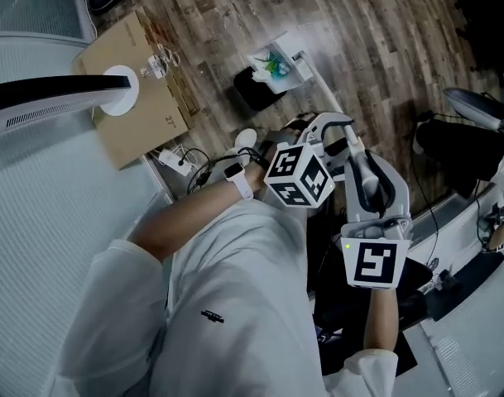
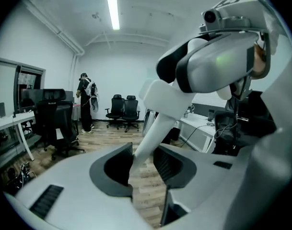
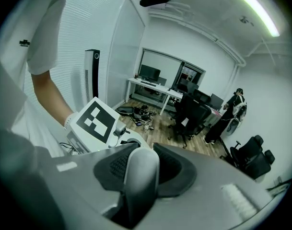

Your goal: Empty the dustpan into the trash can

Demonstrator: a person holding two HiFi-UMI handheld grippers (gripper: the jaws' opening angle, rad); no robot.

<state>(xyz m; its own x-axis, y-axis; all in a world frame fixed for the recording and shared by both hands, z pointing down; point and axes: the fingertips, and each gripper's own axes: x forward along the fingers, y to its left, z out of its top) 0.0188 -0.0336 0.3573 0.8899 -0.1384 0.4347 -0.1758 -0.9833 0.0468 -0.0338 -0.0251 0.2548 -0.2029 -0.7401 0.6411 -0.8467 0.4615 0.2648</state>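
The white dustpan [image 1: 278, 63] stands on the wooden floor ahead of me with coloured scraps in it. A black bin-like thing [image 1: 253, 91] sits against its left side. The pan's long white handle [image 1: 316, 81] runs back to my hands. In the left gripper view that handle [image 2: 150, 133] passes between the jaws of my left gripper [image 2: 142, 162], which is open, with a gap on the right. My right gripper [image 3: 141, 169] is shut on the handle's thicker rounded grip [image 3: 142, 186]. In the head view the left gripper [image 1: 318, 139] is ahead of the right gripper [image 1: 365, 180].
A cardboard box [image 1: 140, 106] with a white round stand [image 1: 119, 89] lies on the floor at the left, cables and a power strip [image 1: 181, 160] beside it. A white desk [image 1: 475, 238] is at the right. Office chairs [image 2: 54, 123] and a standing person [image 2: 86, 102] are farther off.
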